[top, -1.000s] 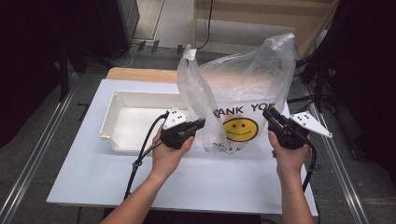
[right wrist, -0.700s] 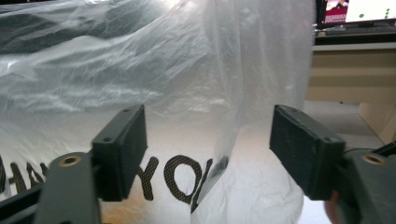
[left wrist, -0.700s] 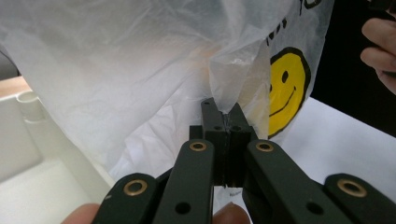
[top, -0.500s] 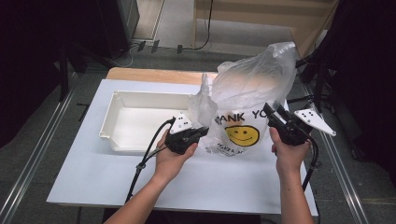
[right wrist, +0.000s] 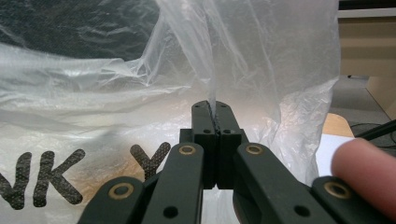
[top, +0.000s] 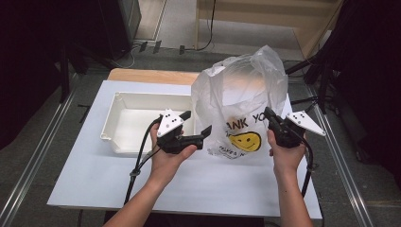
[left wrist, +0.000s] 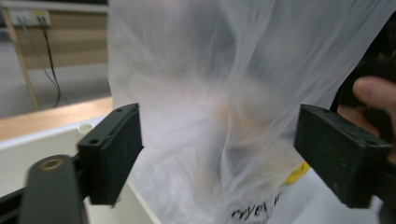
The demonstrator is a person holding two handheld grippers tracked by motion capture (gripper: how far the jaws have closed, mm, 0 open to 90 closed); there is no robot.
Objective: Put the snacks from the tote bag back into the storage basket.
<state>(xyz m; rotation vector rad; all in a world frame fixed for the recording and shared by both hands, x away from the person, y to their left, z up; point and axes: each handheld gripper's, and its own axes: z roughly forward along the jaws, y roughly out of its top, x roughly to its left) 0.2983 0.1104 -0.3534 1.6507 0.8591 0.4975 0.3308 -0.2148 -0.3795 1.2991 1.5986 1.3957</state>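
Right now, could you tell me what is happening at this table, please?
A person is handling a translucent plastic bag printed with a smiley face, using a handheld gripper in each hand. The right gripper has its jaws shut on a fold of the bag's film. The left gripper has its jaws wide open, with the bag in front of them but not pinched. The bag stands on the white table, beside an empty white tray.
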